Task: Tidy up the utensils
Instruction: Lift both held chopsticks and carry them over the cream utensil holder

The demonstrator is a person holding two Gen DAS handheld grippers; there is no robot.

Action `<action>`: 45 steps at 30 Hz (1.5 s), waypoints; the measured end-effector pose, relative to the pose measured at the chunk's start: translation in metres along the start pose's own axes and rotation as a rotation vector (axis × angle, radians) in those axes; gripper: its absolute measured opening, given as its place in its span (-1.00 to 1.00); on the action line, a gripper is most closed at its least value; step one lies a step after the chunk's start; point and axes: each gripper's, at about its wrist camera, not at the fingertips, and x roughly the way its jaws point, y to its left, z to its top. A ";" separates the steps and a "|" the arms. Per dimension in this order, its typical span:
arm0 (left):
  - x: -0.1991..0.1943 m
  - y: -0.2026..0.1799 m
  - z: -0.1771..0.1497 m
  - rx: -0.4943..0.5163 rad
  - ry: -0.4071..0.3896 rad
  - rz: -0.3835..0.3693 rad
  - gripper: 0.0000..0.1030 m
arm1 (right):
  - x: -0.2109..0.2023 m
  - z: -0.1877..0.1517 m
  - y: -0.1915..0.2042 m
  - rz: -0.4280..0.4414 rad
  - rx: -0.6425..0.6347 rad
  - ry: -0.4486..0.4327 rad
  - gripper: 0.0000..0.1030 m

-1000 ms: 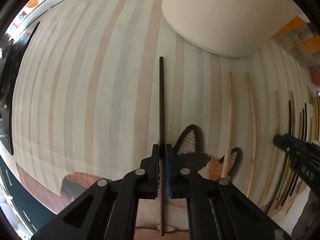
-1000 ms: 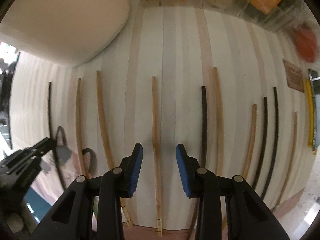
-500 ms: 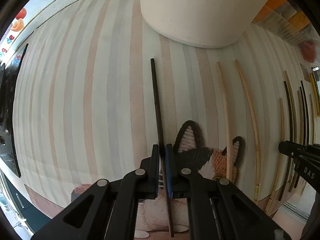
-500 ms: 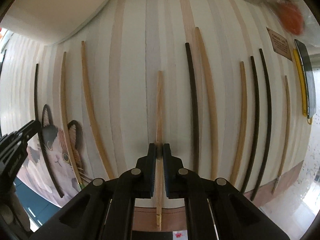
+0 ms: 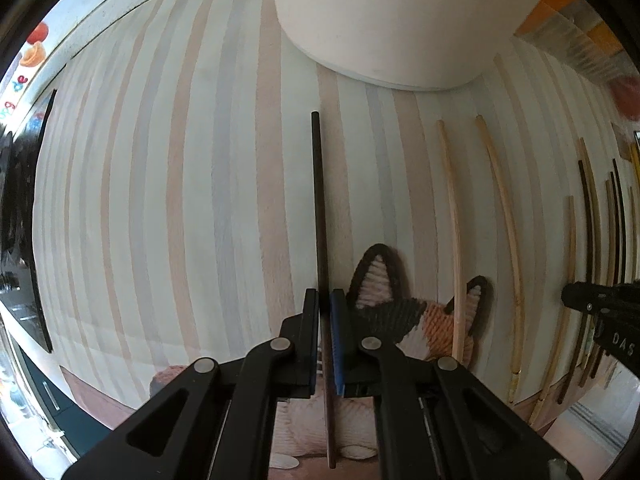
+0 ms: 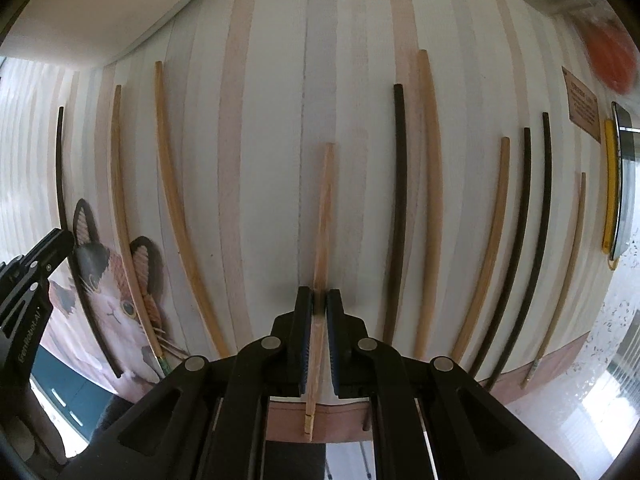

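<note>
The left gripper [image 5: 325, 304] is clamped nearly closed on a dark chopstick [image 5: 318, 200], which runs straight away from the jaws over the striped mat [image 5: 180, 200] toward a large white container [image 5: 392, 20] at the far side. The right gripper [image 6: 319, 304] is likewise pinched tight, on a light wooden chopstick [image 6: 325, 208]; its near end sticks out behind the jaws past the mat's near edge.

The left wrist view alone shows the container's curved base just beyond the dark stick's far tip, and a cat-face mat [image 5: 400, 312] just right of the jaws, with two pale chopsticks [image 5: 452, 220] lying farther right. The right wrist view shows what that one only crowds at its edge: a row of loose chopsticks to the right, dark [image 6: 400, 200] and light [image 6: 430, 184] mixed, roughly parallel and apart. It also shows the cat's whole face [image 6: 112, 300], the left gripper's black body at the left rim, and a yellow-edged object [image 6: 610, 184] at the far right.
</note>
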 end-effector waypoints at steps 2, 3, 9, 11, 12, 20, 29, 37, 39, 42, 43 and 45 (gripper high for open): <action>-0.007 0.002 -0.005 0.000 -0.009 0.002 -0.93 | 0.000 0.000 0.003 0.005 0.003 -0.013 -0.83; -0.006 -0.002 -0.005 0.011 -0.016 0.009 -0.94 | -0.002 -0.002 0.001 0.006 0.003 -0.020 -0.84; -0.015 0.000 -0.026 -0.001 -0.058 0.012 -0.94 | -0.010 -0.035 -0.007 0.004 0.015 -0.129 -0.86; -0.038 0.017 -0.045 -0.008 -0.081 0.008 -0.94 | -0.015 -0.044 -0.012 0.054 0.037 -0.173 -0.86; -0.048 0.034 -0.057 -0.012 -0.098 0.003 -0.94 | -0.018 -0.050 -0.015 0.076 0.049 -0.189 -0.86; -0.138 0.101 -0.094 -0.068 -0.222 -0.054 -0.95 | -0.066 -0.087 -0.031 0.142 0.075 -0.384 -0.87; -0.251 0.156 -0.141 -0.106 -0.389 -0.080 -0.95 | -0.111 -0.123 -0.026 0.166 0.017 -0.537 -0.87; -0.343 0.201 -0.158 -0.130 -0.580 -0.065 -0.95 | -0.174 -0.121 -0.009 0.192 -0.042 -0.701 -0.87; -0.370 0.210 -0.175 -0.138 -0.630 -0.072 -0.95 | -0.192 -0.122 -0.008 0.208 -0.049 -0.735 -0.87; -0.405 0.235 -0.183 -0.149 -0.694 -0.097 -0.95 | -0.224 -0.124 -0.008 0.236 -0.060 -0.798 -0.87; -0.418 0.238 -0.191 -0.153 -0.715 -0.110 -0.95 | -0.235 -0.124 -0.008 0.248 -0.062 -0.816 -0.87; -0.441 0.243 -0.185 -0.153 -0.751 -0.135 -0.95 | -0.259 -0.122 -0.008 0.275 -0.068 -0.855 -0.87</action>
